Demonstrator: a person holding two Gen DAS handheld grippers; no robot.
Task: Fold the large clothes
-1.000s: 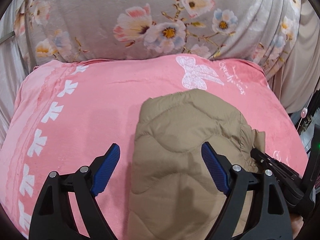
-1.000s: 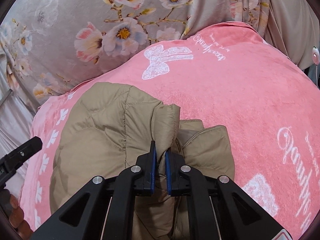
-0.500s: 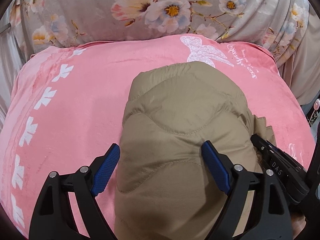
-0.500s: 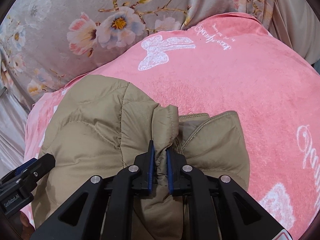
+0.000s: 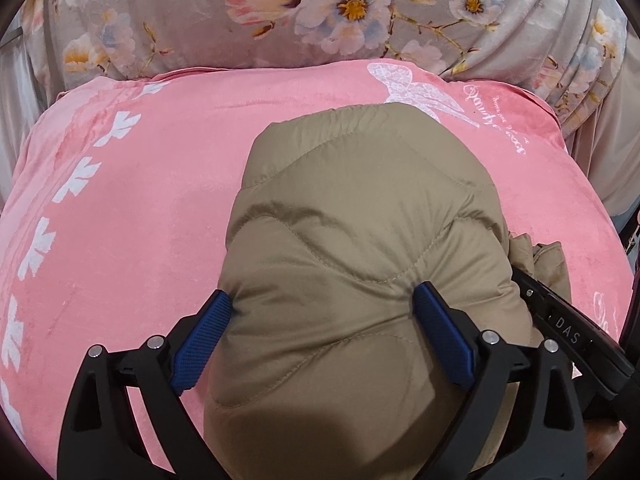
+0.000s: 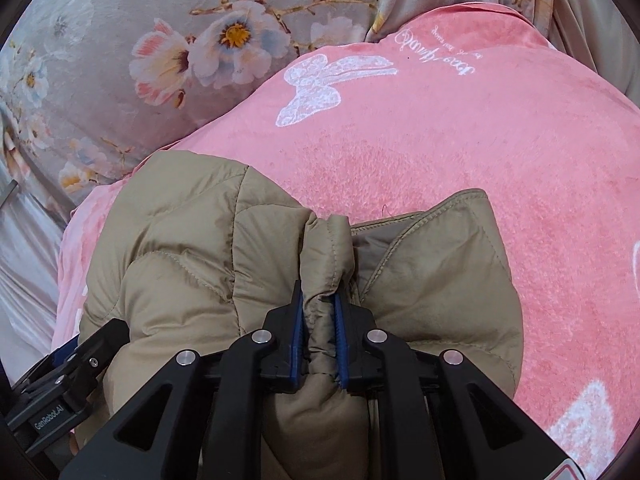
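Mid-fold on the blanket (image 5: 132, 216), the right gripper (image 6: 318, 332) is pinching the jacket (image 5: 360, 248) edge, the left gripper (image 5: 324, 334) is straddling its bulk wide open, likely squeezing next

The puffy tan jacket (image 5: 360, 264) now fills much more of the left view than a second ago. Its far edge reaches up over the white butterfly (image 5: 416, 92) on the pink blanket (image 5: 132, 216). Before, the left gripper (image 5: 324, 332) had its blue pads wide and free, with only one pad over the jacket. Now both pads press into the jacket's sides and the cloth puckers there. In the right view the left gripper (image 6: 64, 384) sits right against the jacket (image 6: 180, 264).
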